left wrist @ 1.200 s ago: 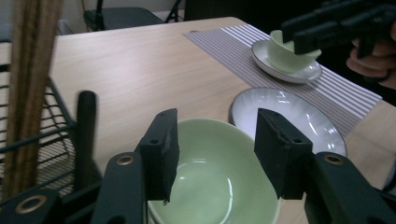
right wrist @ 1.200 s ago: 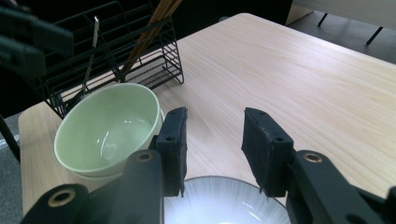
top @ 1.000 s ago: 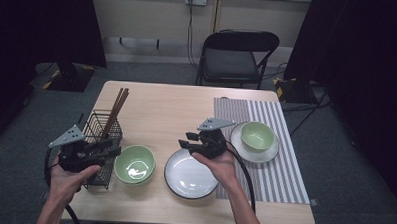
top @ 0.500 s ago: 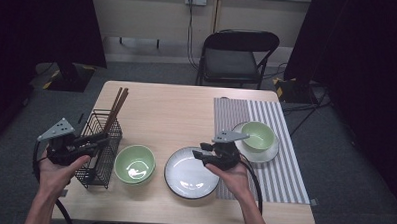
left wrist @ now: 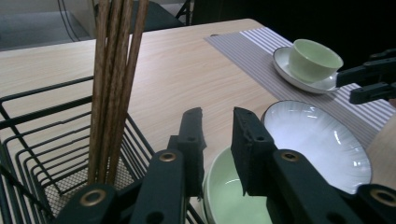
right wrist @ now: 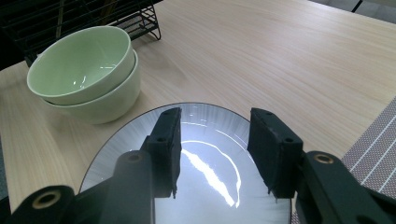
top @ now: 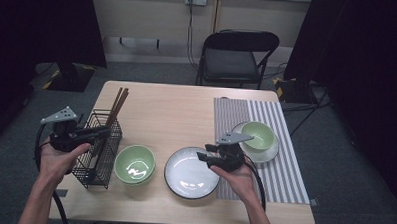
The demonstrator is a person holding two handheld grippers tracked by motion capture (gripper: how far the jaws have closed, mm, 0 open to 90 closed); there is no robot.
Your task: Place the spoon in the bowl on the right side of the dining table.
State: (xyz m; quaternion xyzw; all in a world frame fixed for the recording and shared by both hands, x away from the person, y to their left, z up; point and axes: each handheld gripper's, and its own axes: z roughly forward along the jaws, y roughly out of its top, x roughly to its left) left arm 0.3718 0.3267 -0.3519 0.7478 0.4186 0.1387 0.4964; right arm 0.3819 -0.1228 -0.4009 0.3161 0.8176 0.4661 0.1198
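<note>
Black wire makes up the rack at the bench's left edge, and my left tongs hang above it, level, tips toward the wooden chopsticks that lean up out of the rack. In the left gripper view those tongs have just been closing; a narrow gap is left between the jaws and nothing sits in it, with the chopsticks off to one side and untouched. Just beside the rack stand two pale green bowls, one nested in the other. My right tongs hover over the right-hand rim of the white plate with the dark edge, which lies between the green bowls and the striped mat. In the right gripper view these tongs have just been opening, the jaws standing moderately spread above the plate, pinching nothing; I cannot tell whether the tips touch the glaze. Farther right, on the mat, a small green bowl rests on a white saucer, well apart from both hands.
</note>
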